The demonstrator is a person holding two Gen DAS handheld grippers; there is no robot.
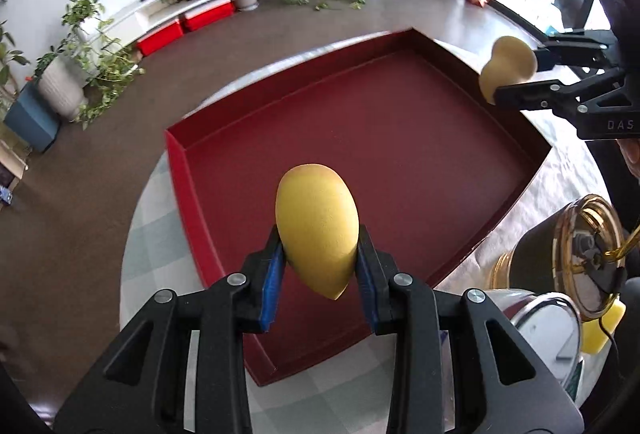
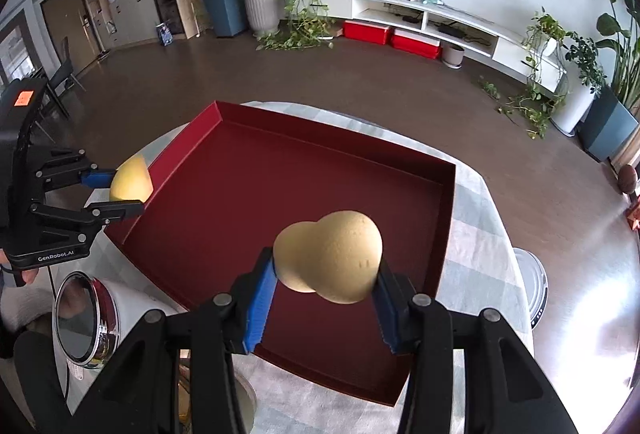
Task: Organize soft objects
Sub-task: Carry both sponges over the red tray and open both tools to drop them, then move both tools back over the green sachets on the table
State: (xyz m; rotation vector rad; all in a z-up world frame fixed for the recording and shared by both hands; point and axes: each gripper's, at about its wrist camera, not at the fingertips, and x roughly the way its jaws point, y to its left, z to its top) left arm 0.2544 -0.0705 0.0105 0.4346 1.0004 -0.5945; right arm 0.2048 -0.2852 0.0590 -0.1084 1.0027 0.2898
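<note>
My left gripper (image 1: 320,254) is shut on a yellow egg-shaped sponge (image 1: 316,230), held above the near part of a shallow dark red tray (image 1: 400,138). My right gripper (image 2: 326,274) is shut on a beige gourd-shaped sponge (image 2: 332,258), held above the tray (image 2: 260,170). In the left wrist view the right gripper (image 1: 516,74) and its sponge (image 1: 508,68) hang over the tray's right rim. In the right wrist view the left gripper (image 2: 120,190) and its sponge (image 2: 132,184) sit at the tray's left rim. The tray's floor is bare.
The tray lies on a round table with a pale checked cloth (image 1: 148,234). A gold-rimmed round object (image 1: 588,254), a yellow block (image 1: 600,330) and a white and chrome round mirror (image 2: 80,322) stand near the table's near edge. Brown floor and potted plants lie beyond.
</note>
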